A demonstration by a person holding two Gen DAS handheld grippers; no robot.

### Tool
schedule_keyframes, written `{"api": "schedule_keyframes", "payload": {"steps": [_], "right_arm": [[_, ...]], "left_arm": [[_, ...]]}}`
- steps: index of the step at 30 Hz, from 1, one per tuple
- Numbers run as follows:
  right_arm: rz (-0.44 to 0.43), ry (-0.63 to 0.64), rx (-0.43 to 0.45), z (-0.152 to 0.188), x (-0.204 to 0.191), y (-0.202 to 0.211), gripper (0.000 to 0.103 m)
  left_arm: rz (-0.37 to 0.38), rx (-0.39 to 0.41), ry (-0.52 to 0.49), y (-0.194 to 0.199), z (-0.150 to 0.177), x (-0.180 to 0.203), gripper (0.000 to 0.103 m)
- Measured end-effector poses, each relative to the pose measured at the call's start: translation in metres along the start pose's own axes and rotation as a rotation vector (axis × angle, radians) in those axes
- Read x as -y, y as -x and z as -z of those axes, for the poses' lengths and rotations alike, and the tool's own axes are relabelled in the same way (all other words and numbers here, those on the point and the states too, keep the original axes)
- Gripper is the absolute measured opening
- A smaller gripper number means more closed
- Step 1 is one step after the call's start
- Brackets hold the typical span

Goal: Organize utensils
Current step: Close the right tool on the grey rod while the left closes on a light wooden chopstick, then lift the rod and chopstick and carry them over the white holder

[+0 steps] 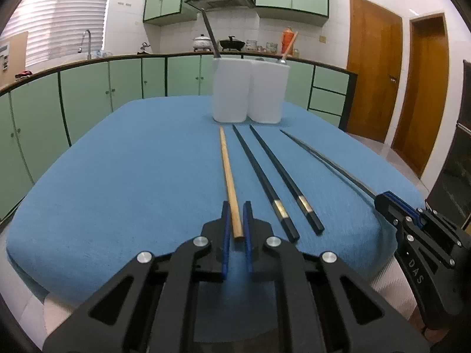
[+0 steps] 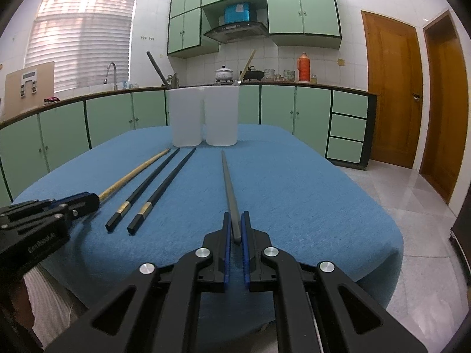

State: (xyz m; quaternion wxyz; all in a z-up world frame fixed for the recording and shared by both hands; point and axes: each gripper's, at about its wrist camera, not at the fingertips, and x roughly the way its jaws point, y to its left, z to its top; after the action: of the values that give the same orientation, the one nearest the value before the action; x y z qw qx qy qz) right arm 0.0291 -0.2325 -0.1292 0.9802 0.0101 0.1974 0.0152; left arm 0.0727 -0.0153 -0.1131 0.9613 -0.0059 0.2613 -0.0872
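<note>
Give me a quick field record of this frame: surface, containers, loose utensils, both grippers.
surface: blue cloth-covered table
containers: two white plastic holders side by side at the far end, each with a utensil inside
loose: two black chopsticks lying between the gripped ones
left gripper: shut on wooden chopstick
right gripper: shut on grey metal chopstick
lifted: cannot tell

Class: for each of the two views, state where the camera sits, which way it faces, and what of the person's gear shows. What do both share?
Left wrist: on the left gripper, facing the white containers; fingers clamp the wooden chopstick; right gripper at right.
Right wrist: on that gripper, facing likewise; fingers clamp the grey chopstick.
Shared: black chopsticks, blue cloth.
</note>
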Motion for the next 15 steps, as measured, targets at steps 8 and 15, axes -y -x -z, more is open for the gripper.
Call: {"api": "schedule_keyframes", "payload": {"steps": [8, 15], "right_arm": [[0.005, 0.008, 0.047, -0.011, 0.004, 0.010, 0.007], [-0.027, -0.024, 0.089, -0.037, 0.014, 0.018, 0.007]], "left_arm": [[-0.011, 0.067, 0.013, 0.019, -0.014, -0.004, 0.006], [-0.012, 0.144, 0.003, 0.038, -0.039, -0.004, 0.006]]}}
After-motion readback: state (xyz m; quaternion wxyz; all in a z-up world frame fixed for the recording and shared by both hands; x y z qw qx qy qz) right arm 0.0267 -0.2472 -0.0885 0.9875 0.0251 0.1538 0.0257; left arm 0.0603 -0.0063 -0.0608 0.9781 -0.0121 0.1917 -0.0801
